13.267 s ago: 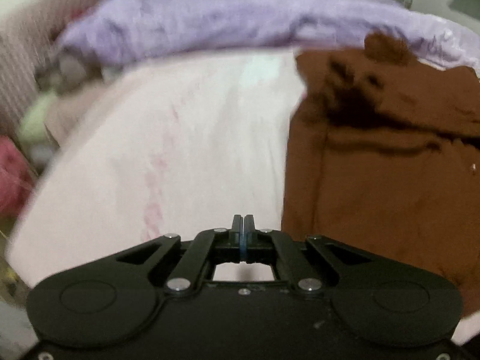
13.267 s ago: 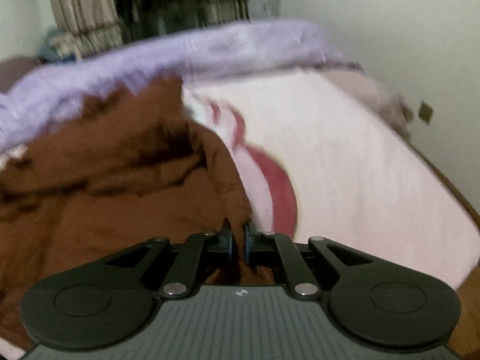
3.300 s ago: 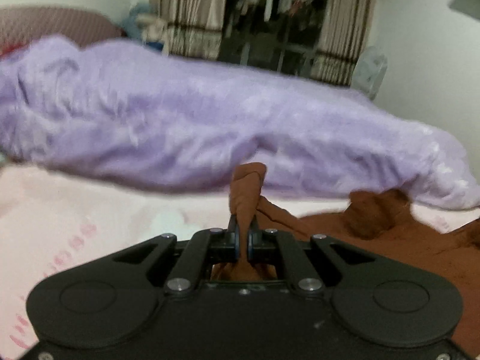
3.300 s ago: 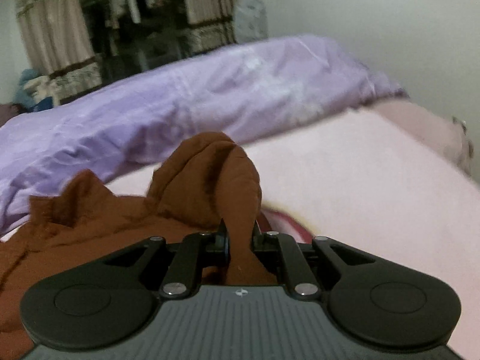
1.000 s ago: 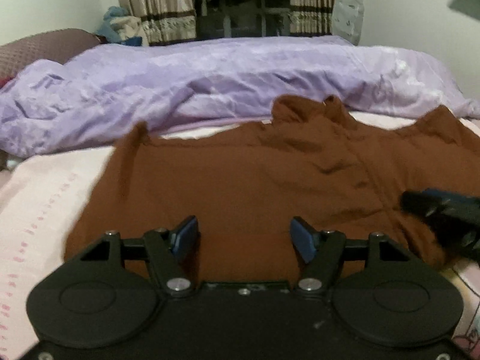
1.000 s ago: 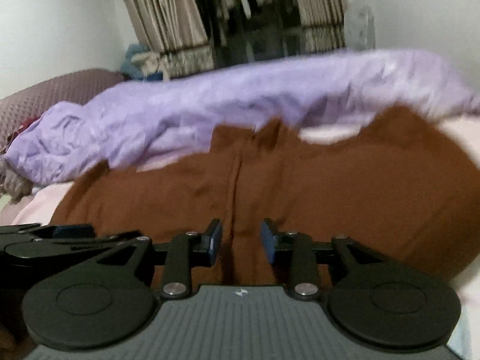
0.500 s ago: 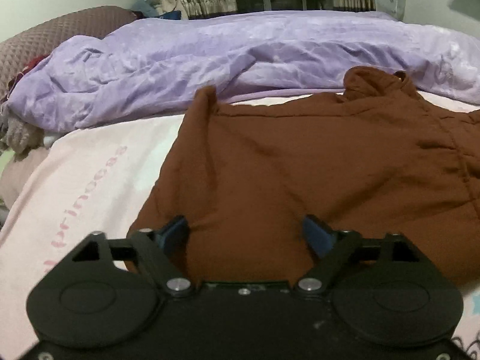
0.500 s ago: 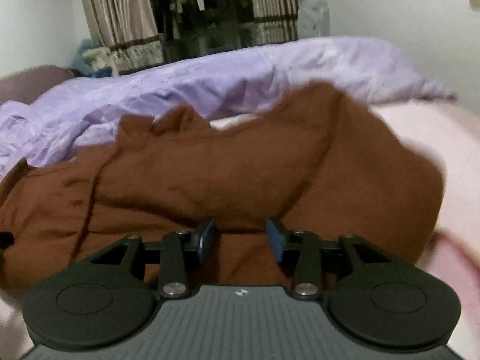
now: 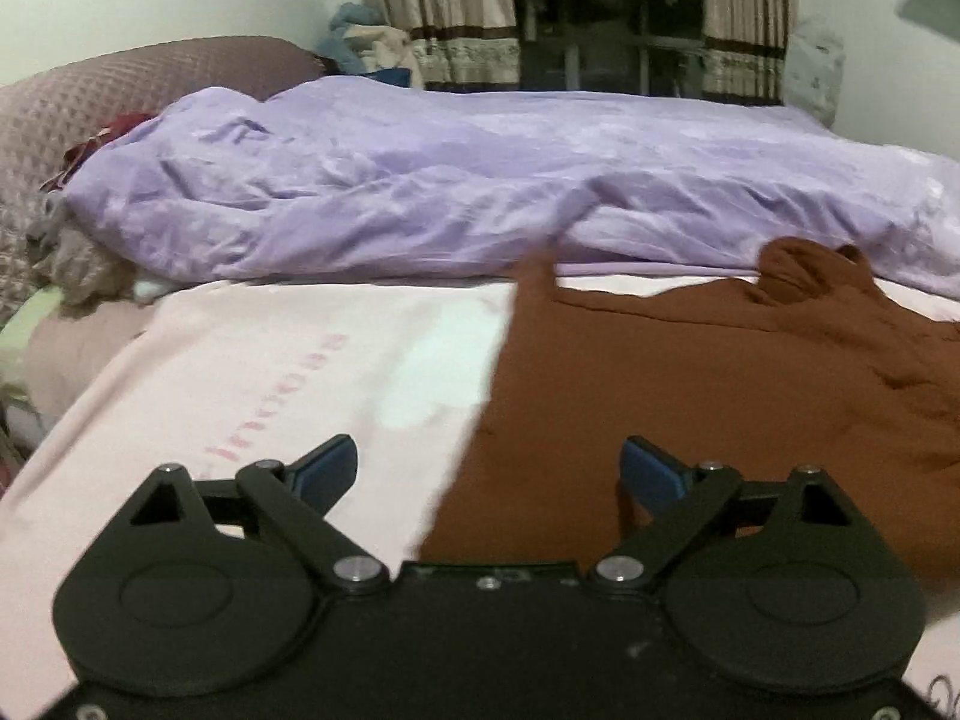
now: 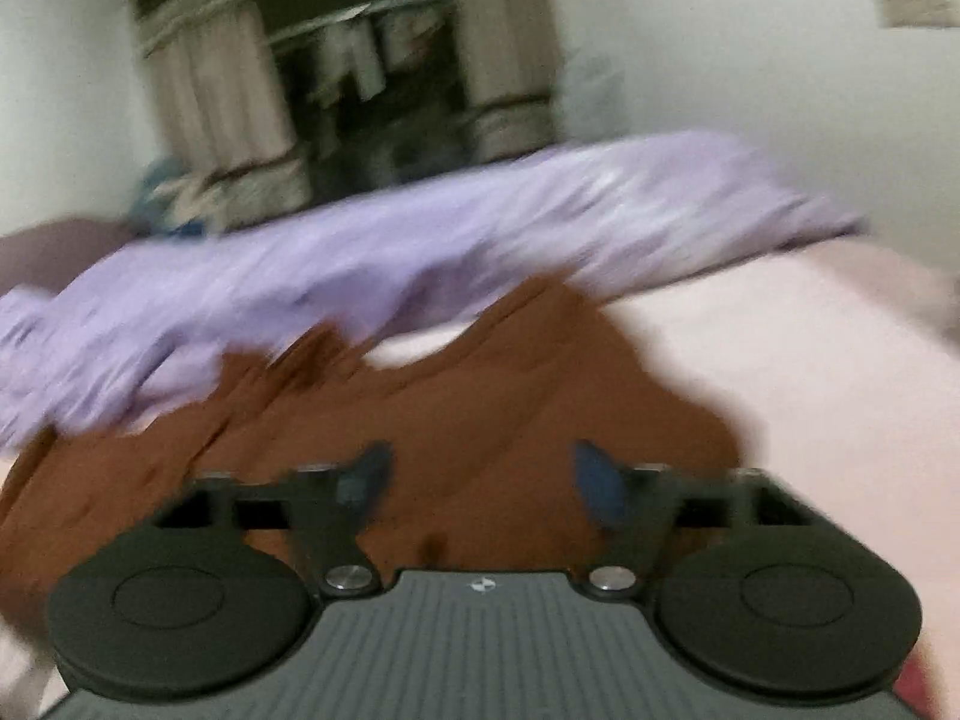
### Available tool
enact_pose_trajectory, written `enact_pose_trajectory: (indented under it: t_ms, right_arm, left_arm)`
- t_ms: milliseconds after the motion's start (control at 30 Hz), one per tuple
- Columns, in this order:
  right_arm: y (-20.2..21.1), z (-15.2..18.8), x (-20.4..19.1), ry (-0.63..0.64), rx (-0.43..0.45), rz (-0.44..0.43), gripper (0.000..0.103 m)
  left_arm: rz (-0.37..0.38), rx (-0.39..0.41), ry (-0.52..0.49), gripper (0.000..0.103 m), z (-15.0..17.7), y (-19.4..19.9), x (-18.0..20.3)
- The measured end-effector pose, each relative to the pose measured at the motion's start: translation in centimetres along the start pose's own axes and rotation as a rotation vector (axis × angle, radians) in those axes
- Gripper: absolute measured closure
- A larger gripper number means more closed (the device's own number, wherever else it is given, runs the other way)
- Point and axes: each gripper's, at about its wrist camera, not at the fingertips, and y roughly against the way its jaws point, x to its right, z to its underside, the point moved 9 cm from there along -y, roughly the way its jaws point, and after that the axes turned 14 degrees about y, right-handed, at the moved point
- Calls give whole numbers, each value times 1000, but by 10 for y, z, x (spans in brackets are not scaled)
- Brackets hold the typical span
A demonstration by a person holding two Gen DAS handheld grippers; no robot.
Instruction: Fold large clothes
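my left gripper (image 9: 489, 474) spread, empty | my right gripper (image 10: 477, 480) spread, empty | brown garment (image 9: 720, 396) flat on pink sheet (image 9: 270, 372), lilac duvet (image 9: 450, 180) at far side

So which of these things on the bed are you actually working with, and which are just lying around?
Part of the job:
brown garment
left gripper, open
right gripper, open

Just lying about:
purple duvet
pink sheet
mauve pillow
curtains

Matt brown cloth garment (image 9: 750, 384), sheeny lilac quilt (image 9: 420, 192), pink cotton sheet (image 9: 270, 372)
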Motion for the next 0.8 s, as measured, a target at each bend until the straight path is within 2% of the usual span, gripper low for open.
enact_pose_trajectory:
  t_ms: [67, 133, 200, 267, 400, 433, 500, 533, 633, 733, 767, 800]
  right_arm:
    - [7, 0, 24, -44, 3, 55, 2]
    - [0, 9, 41, -81, -58, 68, 1]
    - [-11, 25, 52, -134, -128, 70, 1]
    - [-25, 44, 56, -194, -192, 29, 1]
    - [-44, 66, 71, -393, -199, -58, 0]
    - [-46, 66, 74, -435, -180, -84, 0]
    - [-48, 65, 76, -460, -181, -99, 0]
    - [-49, 64, 76, -461, -186, -103, 0]
    - [-51, 63, 71, -472, -191, -119, 0]
    - [-54, 59, 60, -448, -201, -171, 1]
    - [-57, 57, 55, -423, -209, -176, 7]
    - [-60, 55, 50, -393, -219, -166, 25]
  left_arm:
    - [12, -42, 28, 7, 3, -8, -12]
    - [18, -106, 59, 7, 12, -21, -17]
    - [37, -137, 83, 7, 21, -28, -17]
    - [42, -149, 112, 5, 27, -33, -18]
    - [77, -204, 169, 3, 28, -34, -27]
    - [100, -218, 188, 4, 27, -30, -29]
    - [203, -242, 223, 4, 29, -19, -28]
    - [233, -248, 217, 3, 31, -17, -25]
    - [206, -245, 148, 3, 35, -20, -13]
    - [216, -246, 122, 0, 36, -30, 1]
    - [212, -245, 116, 0, 35, -36, 4]
    - [222, -238, 112, 6, 33, -41, 6]
